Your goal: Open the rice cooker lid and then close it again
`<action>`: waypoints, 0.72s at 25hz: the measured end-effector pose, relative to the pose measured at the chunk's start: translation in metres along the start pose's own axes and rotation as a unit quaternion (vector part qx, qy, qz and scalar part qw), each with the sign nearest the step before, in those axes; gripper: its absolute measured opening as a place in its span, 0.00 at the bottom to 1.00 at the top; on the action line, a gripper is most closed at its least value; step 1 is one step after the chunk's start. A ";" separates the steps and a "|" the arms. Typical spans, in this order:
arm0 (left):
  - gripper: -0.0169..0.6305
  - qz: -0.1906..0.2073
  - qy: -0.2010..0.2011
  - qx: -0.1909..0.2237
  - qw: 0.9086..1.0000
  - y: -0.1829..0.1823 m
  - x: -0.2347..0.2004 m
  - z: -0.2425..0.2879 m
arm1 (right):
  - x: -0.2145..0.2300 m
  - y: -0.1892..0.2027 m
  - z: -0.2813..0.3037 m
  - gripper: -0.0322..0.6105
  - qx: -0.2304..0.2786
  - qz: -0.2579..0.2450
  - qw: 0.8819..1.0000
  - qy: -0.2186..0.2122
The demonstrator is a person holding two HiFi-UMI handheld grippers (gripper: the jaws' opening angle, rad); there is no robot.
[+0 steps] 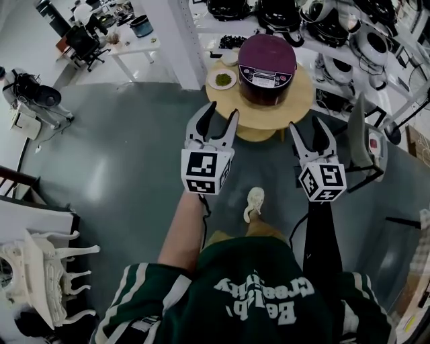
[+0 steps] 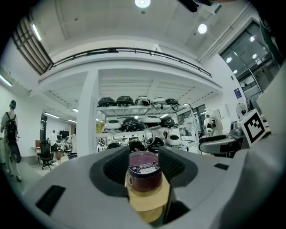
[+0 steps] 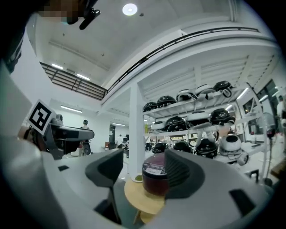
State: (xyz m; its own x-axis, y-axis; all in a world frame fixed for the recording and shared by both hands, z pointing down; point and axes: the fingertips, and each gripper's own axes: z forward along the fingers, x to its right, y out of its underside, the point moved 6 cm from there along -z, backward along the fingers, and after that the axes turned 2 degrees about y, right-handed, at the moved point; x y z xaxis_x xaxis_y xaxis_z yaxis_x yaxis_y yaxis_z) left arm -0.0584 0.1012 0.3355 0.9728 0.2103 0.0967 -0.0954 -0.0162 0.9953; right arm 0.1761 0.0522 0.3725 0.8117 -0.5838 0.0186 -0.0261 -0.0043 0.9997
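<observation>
A dark maroon rice cooker (image 1: 267,67) with its lid down stands on a small round wooden table (image 1: 295,107). My left gripper (image 1: 222,109) hovers at the table's near left edge, jaws apart and empty. Over the floor short of the table's near right edge, my right gripper (image 1: 308,126) is open too, holding nothing. In the left gripper view the rice cooker (image 2: 144,172) and table (image 2: 149,201) show far ahead between the left gripper's (image 2: 144,166) jaws. The right gripper view frames the rice cooker (image 3: 154,176) beyond the right gripper's (image 3: 143,172) jaws.
A small white dish of green bits (image 1: 222,79) sits on the table left of the cooker. Shelves with several other cookers (image 1: 322,20) stand behind it. A white pillar (image 1: 178,40) rises at the back left, and a grey stand (image 1: 366,144) is at the right.
</observation>
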 end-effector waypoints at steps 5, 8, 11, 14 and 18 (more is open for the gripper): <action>0.33 0.006 -0.001 -0.013 1.000 0.007 -0.017 0.059 | 0.024 0.003 0.066 0.53 -0.011 -0.001 0.999 -0.030; 0.34 0.007 -0.001 -0.017 1.000 0.009 -0.031 0.095 | 0.037 0.004 0.107 0.54 -0.014 0.004 0.999 -0.048; 0.34 0.010 0.000 -0.022 1.000 0.013 -0.041 0.129 | 0.047 0.009 0.145 0.54 -0.019 0.006 0.997 -0.070; 0.34 0.018 -0.002 -0.025 1.000 0.018 -0.050 0.160 | 0.057 0.012 0.179 0.53 -0.021 0.013 0.995 -0.093; 0.35 0.030 -0.005 -0.032 0.999 0.025 -0.061 0.193 | 0.069 0.014 0.215 0.51 -0.022 0.024 0.993 -0.114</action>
State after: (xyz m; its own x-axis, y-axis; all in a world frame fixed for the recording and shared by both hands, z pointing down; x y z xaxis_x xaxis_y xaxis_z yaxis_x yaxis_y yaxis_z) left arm -0.0790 -0.1010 0.3550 0.9669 0.2019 0.1561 -0.1662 0.0339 0.9855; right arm 0.1067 -0.1627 0.3839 0.6571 -0.7509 0.0660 -0.0321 0.0596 0.9977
